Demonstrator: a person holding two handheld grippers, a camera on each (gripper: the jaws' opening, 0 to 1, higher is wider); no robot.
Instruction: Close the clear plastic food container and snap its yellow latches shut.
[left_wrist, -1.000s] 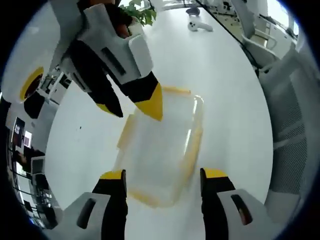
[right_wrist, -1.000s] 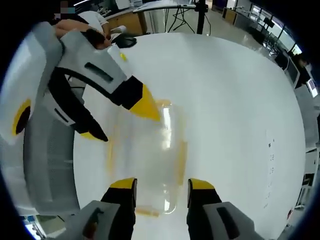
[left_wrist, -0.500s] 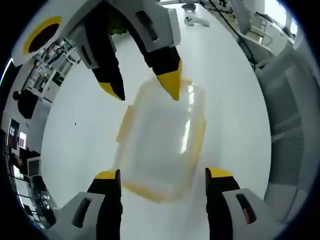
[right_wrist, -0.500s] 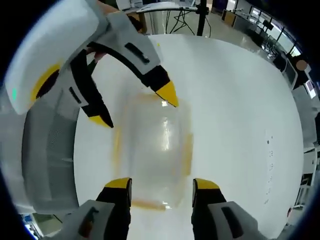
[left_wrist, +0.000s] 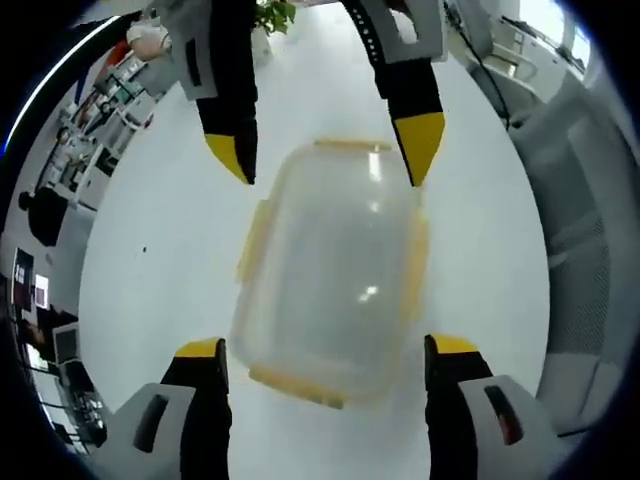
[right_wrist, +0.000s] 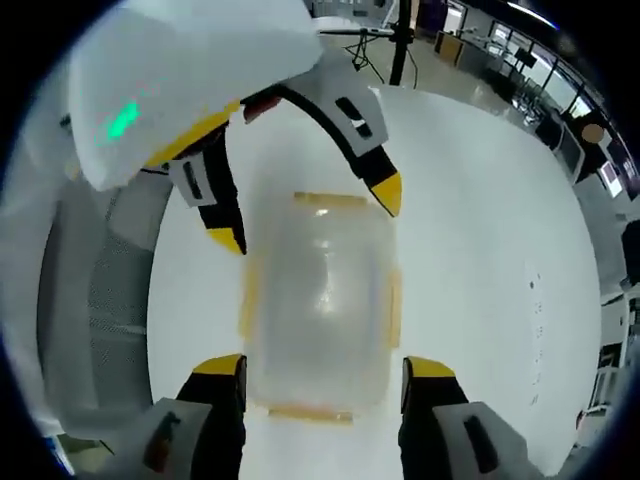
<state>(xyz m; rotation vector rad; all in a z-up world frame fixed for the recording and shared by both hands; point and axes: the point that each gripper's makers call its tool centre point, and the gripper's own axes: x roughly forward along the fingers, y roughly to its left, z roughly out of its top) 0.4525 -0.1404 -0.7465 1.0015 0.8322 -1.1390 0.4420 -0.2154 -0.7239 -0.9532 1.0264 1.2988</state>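
Both claws have swung round since a second ago and now face each other square across the box, which has come to the middle of each view where before it lay skewed. The white counter (left_wrist: 160, 240) spreads wide under everything, with office chairs and desks far off at its edges. On it sits the clear box (left_wrist: 335, 270), lid resting on top as far as I can judge, seen again in the right gripper view as the same box (right_wrist: 318, 300). The left claw (left_wrist: 325, 362) hangs at the near short end, jaws spread wider than the box, gripping nothing. The right claw (right_wrist: 320, 372) does likewise from the opposite end, jaws apart and empty, and it shows from the far side in the left gripper view.

Now the yellow latches: one along the left side (left_wrist: 252, 240), one on the right (left_wrist: 418, 265), one at the near end (left_wrist: 295, 386), one at the far end (left_wrist: 352, 146). They seem to stand out from the walls, so I judge none snapped yet. Lid on, then; four latches left to press.
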